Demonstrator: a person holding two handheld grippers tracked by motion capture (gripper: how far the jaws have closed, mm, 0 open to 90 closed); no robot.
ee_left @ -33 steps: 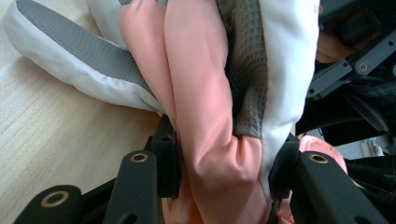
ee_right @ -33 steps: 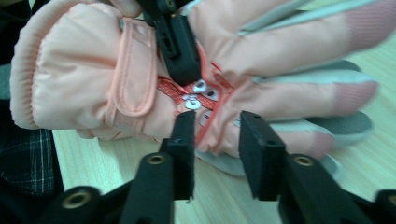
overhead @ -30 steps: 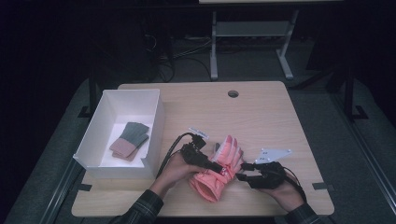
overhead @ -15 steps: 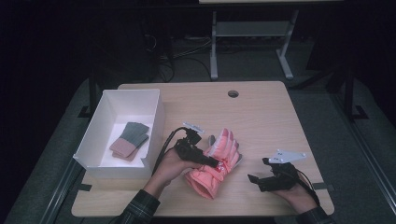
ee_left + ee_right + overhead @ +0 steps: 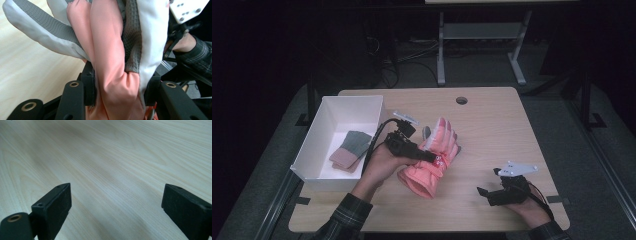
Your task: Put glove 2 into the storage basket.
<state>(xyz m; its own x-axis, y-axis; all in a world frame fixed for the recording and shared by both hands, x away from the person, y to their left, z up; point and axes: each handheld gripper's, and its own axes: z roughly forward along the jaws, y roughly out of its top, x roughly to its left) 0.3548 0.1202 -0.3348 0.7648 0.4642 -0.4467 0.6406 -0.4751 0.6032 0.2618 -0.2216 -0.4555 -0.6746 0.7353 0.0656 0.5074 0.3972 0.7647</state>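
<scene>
My left hand comes in from the bottom left of the high view, forearm angled up toward the middle of the bench, and it carries the left gripper pointing to the right. That gripper is clamped on the pink glove; in the left gripper view I see both black jaws pressed in on a bunched fold of the pink glove, with its grey textured and white panels fanning upward past them. The glove sits near the middle of the bench, its cuff end toward me and its fingers pointing away; whether it rests fully on the wood or is partly lifted I cannot tell.

My right hand sits low at the right front of the bench, well apart from the glove, holding the right gripper aimed leftward with its grey plate on top. In the right gripper view I see its jaws spread wide over bare wood, with nothing between them.

A white box stands at the left edge of the bench, just beside my left hand. Inside it lie folded cloth pieces, one grey-green, one brownish-pink, overlapping on the box floor.
</scene>
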